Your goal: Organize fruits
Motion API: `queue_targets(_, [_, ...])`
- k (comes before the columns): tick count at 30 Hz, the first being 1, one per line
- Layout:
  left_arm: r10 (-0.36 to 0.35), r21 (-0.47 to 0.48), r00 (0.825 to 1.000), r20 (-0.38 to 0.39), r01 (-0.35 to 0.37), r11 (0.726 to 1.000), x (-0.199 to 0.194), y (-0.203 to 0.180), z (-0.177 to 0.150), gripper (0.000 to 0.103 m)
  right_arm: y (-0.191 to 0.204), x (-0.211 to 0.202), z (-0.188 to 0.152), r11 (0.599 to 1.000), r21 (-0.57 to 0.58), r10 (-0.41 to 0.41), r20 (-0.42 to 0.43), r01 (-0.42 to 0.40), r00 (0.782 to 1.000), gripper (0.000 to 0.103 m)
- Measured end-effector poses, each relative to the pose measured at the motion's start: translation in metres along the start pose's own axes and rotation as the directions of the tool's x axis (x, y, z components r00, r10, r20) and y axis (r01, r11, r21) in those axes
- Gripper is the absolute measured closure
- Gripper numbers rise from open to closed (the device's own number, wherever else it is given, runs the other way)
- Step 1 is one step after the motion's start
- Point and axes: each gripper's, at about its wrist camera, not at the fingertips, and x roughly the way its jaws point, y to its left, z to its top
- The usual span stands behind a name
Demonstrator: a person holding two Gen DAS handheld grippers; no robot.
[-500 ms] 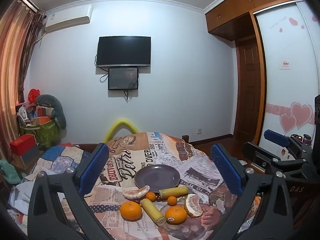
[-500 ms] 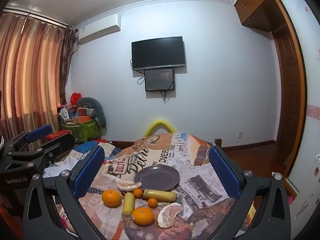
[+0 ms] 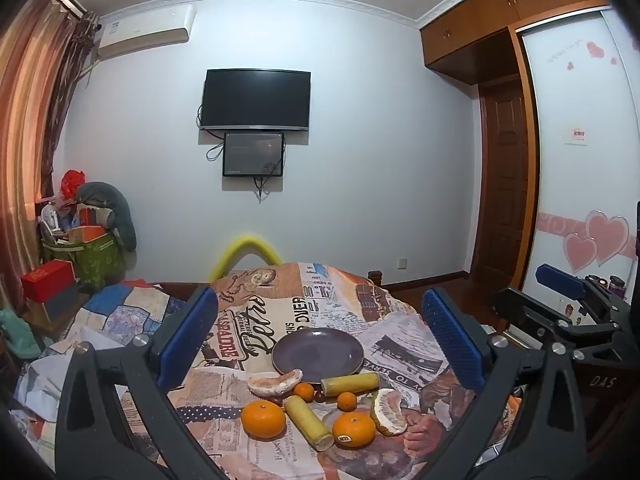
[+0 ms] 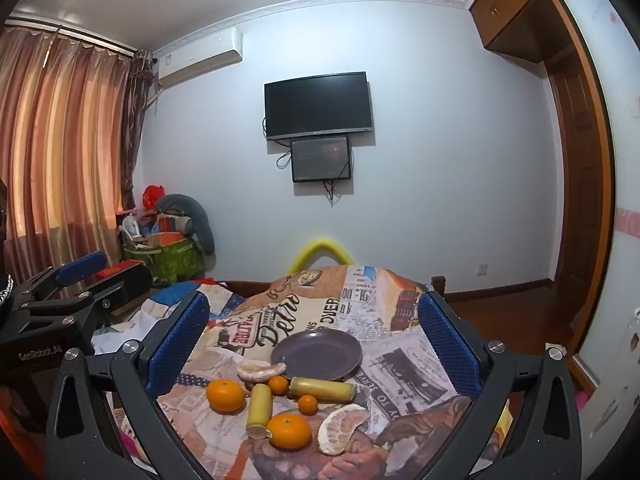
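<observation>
At the bottom of each wrist view, the left gripper (image 3: 320,344) and right gripper (image 4: 314,344) hang spread wide and hold nothing, apparently poised to choose a piece. Between their fingers, low centre, oranges (image 3: 263,419), yellow stalk pieces (image 3: 308,423) and pomelo segments (image 3: 387,412) lie loose on the printed cloth (image 3: 256,320). Just beyond, the purple plate (image 3: 318,350) sits bare, the likely place to gather them.

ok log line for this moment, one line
phase: approach | left claw: open, holding nothing | right claw: open, holding nothing | purple plate: bare | fruit: on cloth beside plate

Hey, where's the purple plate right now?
In both wrist views the purple plate sits mid-table on the newsprint cloth, empty, just behind the fruit, touching a pomelo wedge.
</observation>
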Motion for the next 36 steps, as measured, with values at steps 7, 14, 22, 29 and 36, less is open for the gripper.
queue_targets(7, [0.002,-0.008,1.0,0.003,-0.002,1.0,0.001,0.002,-0.001,0.0,-0.005,-0.007,0.002,1.0,0.008,0.003,0.005,-0.003,1.0,0.0])
queue_targets(14, [0.005,-0.01,1.0,0.006,-0.005,1.0,0.001,0.001,-0.002,0.0,-0.006,-0.007,0.002,1.0,0.01,0.004,0.005,-0.005,1.0,0.0])
queue_targets(22, [0.0,-0.012,1.0,0.011,0.0,1.0,0.0,0.0,-0.001,0.0,-0.007,-0.009,0.004,1.0,0.012,0.005,0.009,-0.005,1.0,0.0])
queue_targets(29, [-0.007,-0.017,1.0,0.015,0.007,1.0,-0.001,0.0,0.0,0.0,-0.007,-0.01,0.003,1.0,0.012,0.008,0.013,-0.009,1.0,0.0])
queue_targets(36, [-0.009,-0.014,1.0,0.011,0.009,1.0,-0.001,0.001,-0.001,0.0,-0.008,-0.009,0.002,1.0,0.016,0.011,0.009,-0.012,1.0,0.0])
